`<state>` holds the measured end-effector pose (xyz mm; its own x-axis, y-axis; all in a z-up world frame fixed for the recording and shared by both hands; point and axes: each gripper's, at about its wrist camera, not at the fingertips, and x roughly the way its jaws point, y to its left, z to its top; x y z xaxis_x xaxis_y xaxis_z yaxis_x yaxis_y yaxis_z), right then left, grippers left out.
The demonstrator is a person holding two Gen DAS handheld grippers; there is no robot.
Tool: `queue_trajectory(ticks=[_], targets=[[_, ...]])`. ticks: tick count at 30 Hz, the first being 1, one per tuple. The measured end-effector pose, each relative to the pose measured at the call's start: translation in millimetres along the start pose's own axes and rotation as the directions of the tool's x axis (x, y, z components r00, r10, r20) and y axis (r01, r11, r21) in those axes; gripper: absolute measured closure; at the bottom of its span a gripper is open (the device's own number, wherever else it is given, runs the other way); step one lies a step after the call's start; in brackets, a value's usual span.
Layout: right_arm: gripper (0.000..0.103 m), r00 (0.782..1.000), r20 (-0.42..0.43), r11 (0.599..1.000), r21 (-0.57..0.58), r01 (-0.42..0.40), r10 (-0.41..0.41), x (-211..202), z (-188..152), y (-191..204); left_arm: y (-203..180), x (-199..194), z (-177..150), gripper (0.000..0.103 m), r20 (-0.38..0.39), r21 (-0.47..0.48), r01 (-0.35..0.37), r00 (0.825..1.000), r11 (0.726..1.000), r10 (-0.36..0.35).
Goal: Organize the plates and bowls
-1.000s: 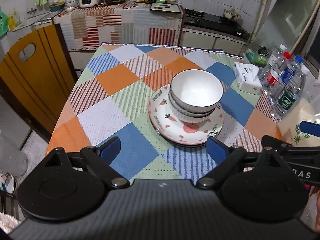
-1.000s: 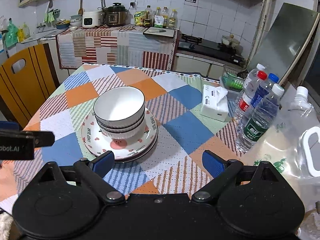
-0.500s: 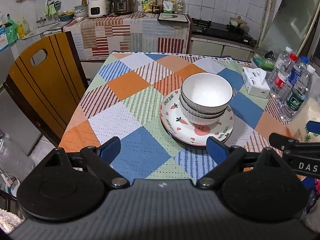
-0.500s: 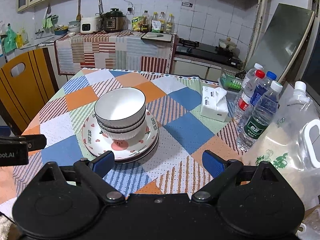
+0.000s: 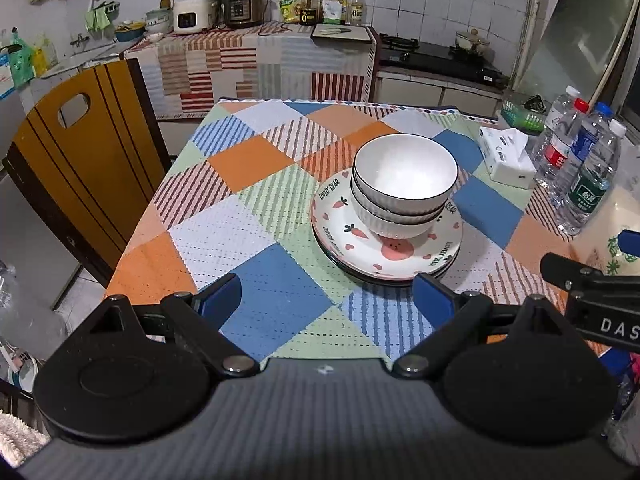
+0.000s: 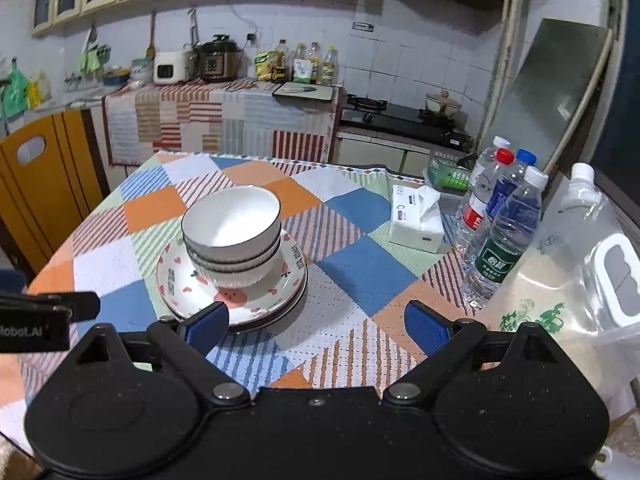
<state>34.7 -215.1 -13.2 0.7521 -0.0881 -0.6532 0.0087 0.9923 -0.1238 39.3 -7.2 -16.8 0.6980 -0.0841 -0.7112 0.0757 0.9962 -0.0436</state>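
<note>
My left gripper [image 5: 326, 300] and my right gripper [image 6: 316, 322] both hang above the near edge of the desk [image 5: 256, 216] with jaws spread wide and nothing between them. I judge the sorting is done. The bowls [image 5: 404, 184] sit nested on the stacked plates [image 5: 384, 248] in the middle, so they take little room.

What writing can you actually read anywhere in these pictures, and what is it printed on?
"LOVELY BEAR": rim of the top plate.
"DAS", cut off: right gripper's body, in the left wrist view.
"obot.AI", cut off: left gripper's body, in the right wrist view.
Water bottle labels, tissue box print and counter bottles: too small to read.
</note>
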Motion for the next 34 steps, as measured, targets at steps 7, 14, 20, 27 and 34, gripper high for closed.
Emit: queue_trajectory(ticks=[7, 14, 20, 27, 34], targets=[[0.006, 1.0, -0.009, 1.0, -0.003, -0.01, 0.01, 2.0, -1.8, 1.6, 2.0, 1.5, -0.6, 0.01, 0.011, -0.013, -0.001, 1.0, 1.0, 0.002], [0.006, 1.0, -0.025, 1.0, 0.004, -0.013, 0.013, 4.2, -3.9, 1.5, 3.7, -0.9, 1.1, 0.01, 0.056, -0.012, -0.012, 0.998, 1.0, 0.013], [0.006, 0.999, -0.036, 1.0, 0.003, -0.012, 0.012, 6.7, -5.8, 2.2, 7.4, -1.2, 1.8, 0.007, 0.058, -0.03, 0.009, 0.998, 1.0, -0.007], [0.006, 0.999, -0.044, 1.0, 0.008, -0.012, 0.012, 7.9, -6.2, 0.9, 9.3, -3.3, 2.0, 0.006, 0.068, -0.041, 0.023, 0.997, 0.999, -0.02], [0.006, 0.999, -0.05, 1.0, 0.009, -0.013, 0.013, 9.2, -6.7, 0.6, 7.1, -3.7, 2.3, 0.006, 0.07, -0.031, 0.022, 0.997, 0.999, -0.019]])
